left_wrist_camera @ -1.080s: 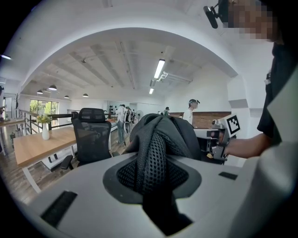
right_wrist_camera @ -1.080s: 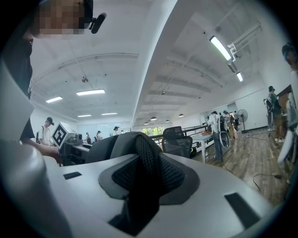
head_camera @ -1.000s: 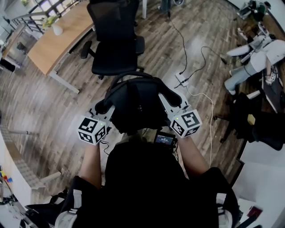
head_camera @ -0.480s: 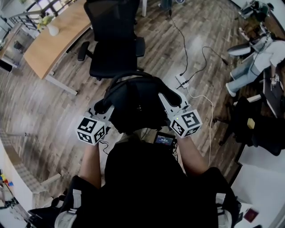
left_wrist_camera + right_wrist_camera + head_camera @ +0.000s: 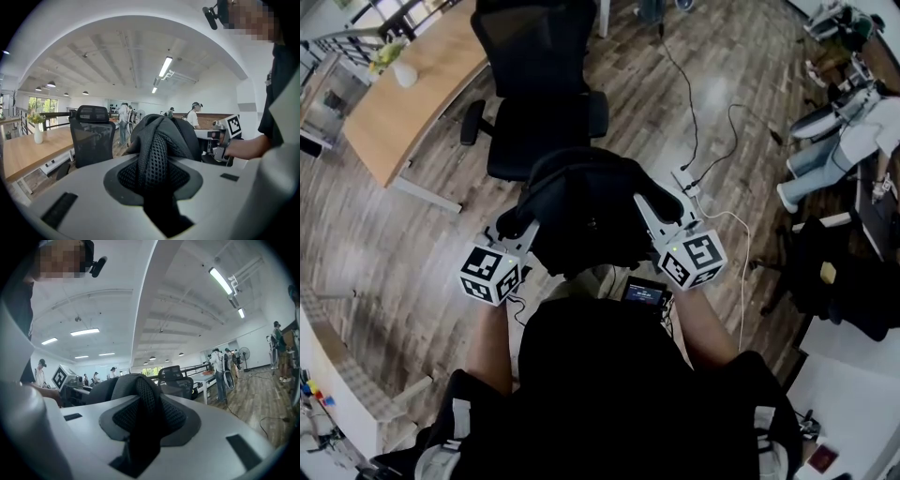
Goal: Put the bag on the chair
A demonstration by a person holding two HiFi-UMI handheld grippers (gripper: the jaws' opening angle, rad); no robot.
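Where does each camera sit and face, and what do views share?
Head view: on the head, steeply down at backpack, left gripper, right gripper, chair; torso, forearms show.
Left gripper view: along jaws clamped on a mesh strap; right hand shows.
Right gripper view: same, other strap; left hand shows.
All share backpack, chair.

Left gripper (image 5: pixel 157 190) seemingly clamps the mesh strap (image 5: pixel 152 157) of the bag (image 5: pixel 186 133).

- Black bag (image 5: pixel 586 220), mesh-woven in places.
- All-black chair (image 5: pixel 539 94).
- Grey-brown plank-patterned floor (image 5: pixel 403 234).
- Pale honey-wood bench (image 5: pixel 422 89).
- Light-grey left gripper (image 5: pixel 510 225) and right gripper (image 5: pixel 666 204), each bearing black-and-white square markers.
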